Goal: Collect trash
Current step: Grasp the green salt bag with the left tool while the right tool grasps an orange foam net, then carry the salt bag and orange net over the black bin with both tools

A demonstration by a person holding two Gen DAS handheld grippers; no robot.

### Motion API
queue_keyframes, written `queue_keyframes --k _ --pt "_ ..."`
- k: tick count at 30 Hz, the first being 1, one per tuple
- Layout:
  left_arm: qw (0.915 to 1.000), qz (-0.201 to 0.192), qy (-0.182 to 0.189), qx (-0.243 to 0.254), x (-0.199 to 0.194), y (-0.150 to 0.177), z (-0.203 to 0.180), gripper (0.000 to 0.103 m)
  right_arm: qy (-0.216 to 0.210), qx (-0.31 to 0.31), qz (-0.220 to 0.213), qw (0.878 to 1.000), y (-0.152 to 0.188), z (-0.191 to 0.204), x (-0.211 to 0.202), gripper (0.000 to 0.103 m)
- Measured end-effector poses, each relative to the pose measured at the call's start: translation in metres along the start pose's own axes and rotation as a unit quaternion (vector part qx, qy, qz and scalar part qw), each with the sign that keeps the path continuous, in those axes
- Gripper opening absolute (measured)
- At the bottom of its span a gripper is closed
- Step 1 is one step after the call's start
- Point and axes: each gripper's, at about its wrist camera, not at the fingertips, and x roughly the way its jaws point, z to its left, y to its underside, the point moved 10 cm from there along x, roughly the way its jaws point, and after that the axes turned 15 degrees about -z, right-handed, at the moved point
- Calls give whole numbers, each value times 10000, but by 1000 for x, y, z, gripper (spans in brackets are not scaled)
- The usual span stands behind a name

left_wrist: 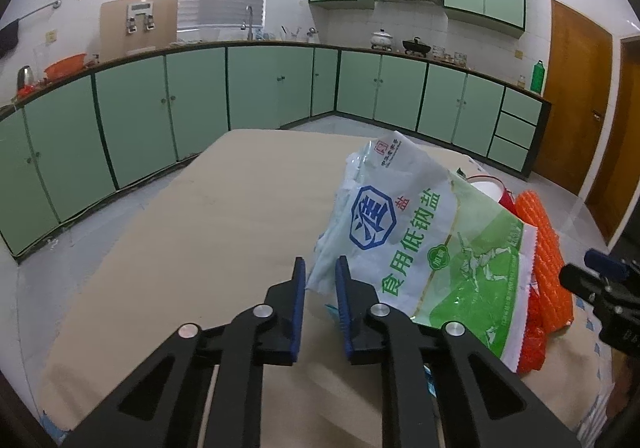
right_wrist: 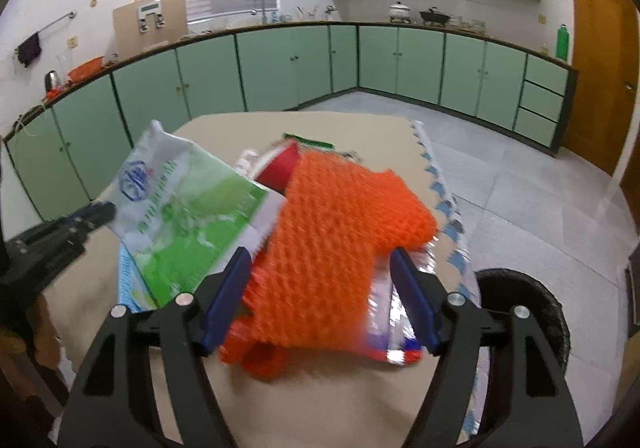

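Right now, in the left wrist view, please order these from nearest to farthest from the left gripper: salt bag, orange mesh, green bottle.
1. Salt bag, between the left gripper fingers.
2. Orange mesh, right, behind the bag.
3. Green bottle, far right counter.

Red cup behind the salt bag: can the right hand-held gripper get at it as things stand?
Probably not directly. The orange mesh sits between the right hand-held gripper fingers and covers most of the red cup; the salt bag, pinched by the left hand-held gripper, leans over its other side.
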Motion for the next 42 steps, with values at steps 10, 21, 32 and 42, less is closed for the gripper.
queue_keyframes --k 10,21,32,42 --pt "9999 -76 -92 -48 -9 -4 3 11 -579 341 379 9970 18 10 16 10" --pt "9990 -405 -44 -161 -34 -29 4 6 -824 147 -89 9964 -19 22 -11 10" --pt "9952 -939 181 -207 -67 -69 -12 4 -802 62 -467 9957 -46 20 -36 10" --pt "9888 -1366 588 -128 -90 -107 -52 4 -585 156 -824 9948 -73 -7 -69 10"
